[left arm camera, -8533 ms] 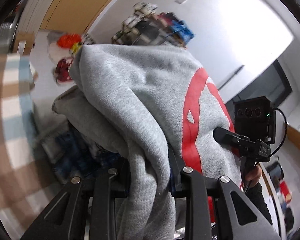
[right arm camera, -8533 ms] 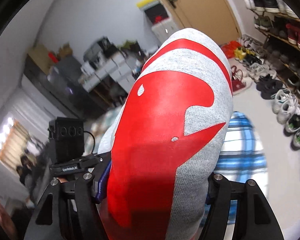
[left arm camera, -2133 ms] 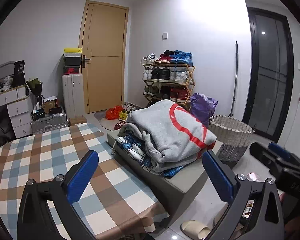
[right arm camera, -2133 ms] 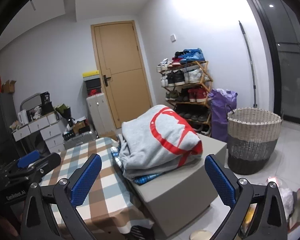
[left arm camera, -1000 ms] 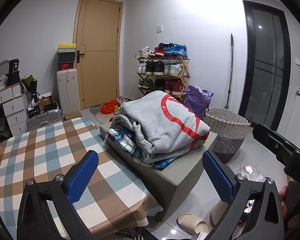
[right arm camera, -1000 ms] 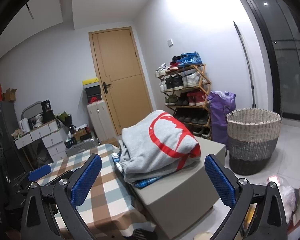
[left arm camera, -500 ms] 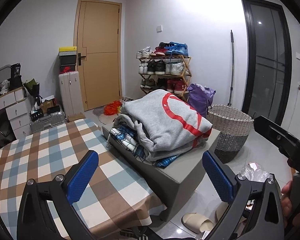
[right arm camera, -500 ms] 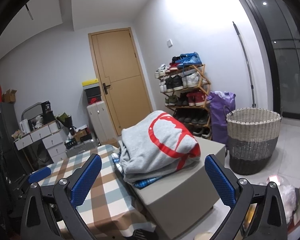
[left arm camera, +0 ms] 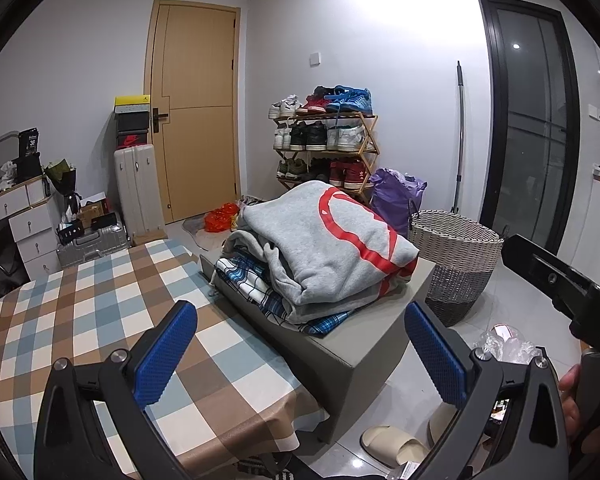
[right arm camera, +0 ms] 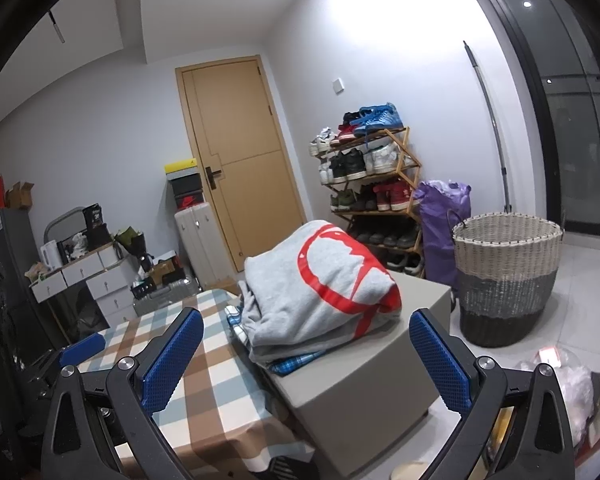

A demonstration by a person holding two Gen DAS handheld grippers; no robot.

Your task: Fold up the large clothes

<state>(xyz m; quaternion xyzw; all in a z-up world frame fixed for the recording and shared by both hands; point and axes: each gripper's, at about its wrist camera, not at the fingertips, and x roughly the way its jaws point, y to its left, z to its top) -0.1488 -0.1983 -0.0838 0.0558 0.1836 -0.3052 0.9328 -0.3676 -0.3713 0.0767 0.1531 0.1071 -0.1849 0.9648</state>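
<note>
A folded grey sweatshirt with a red print point(left arm camera: 324, 244) lies on top of a stack with a blue plaid garment point(left arm camera: 256, 288) on a grey box-shaped ottoman point(left arm camera: 364, 344). It also shows in the right wrist view point(right arm camera: 320, 288). My left gripper point(left arm camera: 300, 344) is open and empty, held back from the stack over the edge of the checked table point(left arm camera: 100, 320). My right gripper point(right arm camera: 304, 348) is open and empty, also well back from the stack. The right gripper's body shows at the right edge of the left wrist view point(left arm camera: 564, 292).
A woven laundry basket point(right arm camera: 504, 268) stands right of the ottoman. A shoe rack point(right arm camera: 368, 176), a purple bag point(right arm camera: 440, 216), a white suitcase point(left arm camera: 134, 192) and the door point(left arm camera: 196, 108) line the far wall. Drawers point(left arm camera: 24, 216) stand at left. A slipper point(left arm camera: 392, 444) lies on the floor.
Long ago both grippers held the grey sweatshirt; now it lies on the stack and both are open. In the last second both grippers only drifted slightly.
</note>
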